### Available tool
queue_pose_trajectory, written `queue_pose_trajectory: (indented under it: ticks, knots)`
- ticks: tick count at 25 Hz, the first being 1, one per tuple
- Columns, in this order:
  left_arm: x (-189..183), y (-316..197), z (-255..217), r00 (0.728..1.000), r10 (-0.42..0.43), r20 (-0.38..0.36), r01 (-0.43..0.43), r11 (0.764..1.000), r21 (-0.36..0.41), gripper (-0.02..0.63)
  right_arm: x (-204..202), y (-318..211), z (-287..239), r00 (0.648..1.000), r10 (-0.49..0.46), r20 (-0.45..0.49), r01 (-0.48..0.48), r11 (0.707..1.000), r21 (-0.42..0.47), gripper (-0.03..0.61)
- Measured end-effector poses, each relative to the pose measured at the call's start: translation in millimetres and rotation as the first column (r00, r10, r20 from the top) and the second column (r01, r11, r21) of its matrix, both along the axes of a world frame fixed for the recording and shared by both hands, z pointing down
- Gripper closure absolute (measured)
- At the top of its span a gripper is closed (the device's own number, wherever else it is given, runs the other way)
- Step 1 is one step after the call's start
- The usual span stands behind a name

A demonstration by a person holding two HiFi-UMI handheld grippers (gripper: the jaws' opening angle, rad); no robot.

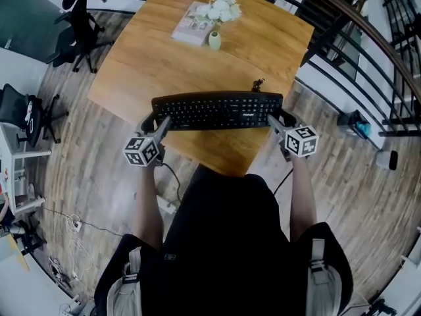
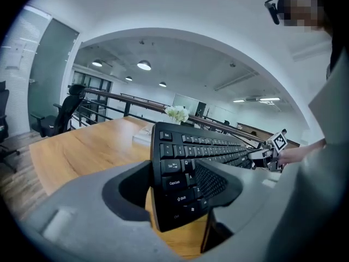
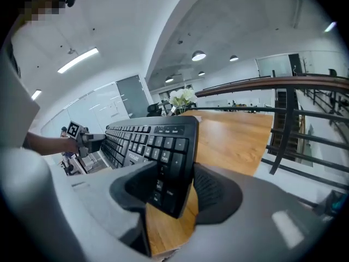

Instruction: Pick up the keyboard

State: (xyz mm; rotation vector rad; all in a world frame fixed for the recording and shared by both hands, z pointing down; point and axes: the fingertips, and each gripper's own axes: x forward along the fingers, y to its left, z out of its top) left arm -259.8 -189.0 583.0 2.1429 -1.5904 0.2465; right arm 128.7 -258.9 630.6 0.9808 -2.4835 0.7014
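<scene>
Head view, black keyboard (image 1: pixel 217 110) crosswise over the near part of a wooden tabletop (image 1: pixel 151 58), left gripper (image 1: pixel 156 121) fingers clamped on its left end, right gripper (image 1: pixel 277 118) fingers clamped on its right end, vase (image 1: pixel 214 40) of white flowers farther back.

keyboard (image 1: pixel 217 110) over near edge of table (image 1: pixel 151 58), left gripper (image 1: pixel 154 122) at its left end, right gripper (image 1: pixel 275 118) at right, vase (image 1: pixel 214 41) behind

Table (image 1: pixel 151 58): light wood, upper centre of the head view.
Vase (image 1: pixel 214 40): small and pale, standing on the table at top centre.
Flowers (image 1: pixel 220 8): white bunch.
Book (image 1: pixel 187 26): flat, beside the vase.
Office chair (image 1: pixel 79 25): black, upper left.
Railing (image 1: pixel 355 25): dark, curving down the upper right.
</scene>
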Motion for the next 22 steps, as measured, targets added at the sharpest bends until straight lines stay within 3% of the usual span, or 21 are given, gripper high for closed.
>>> queue_pose_trajectory:
  ticks: [13,22]
  knots:
    - [-12,17,-96,0.997,-0.051,0.051,0.041,0.982,0.185,0.359,-18,-7,-94,0.998,-0.026,0.051,0.014,0.975,0.222,0.376]
    - [-9,37,-126,0.995,-0.083,0.056,0.065,0.961,0.270,0.359,-18,0,-129,0.998,-0.036,0.053,0.017,0.948,0.319,0.376]
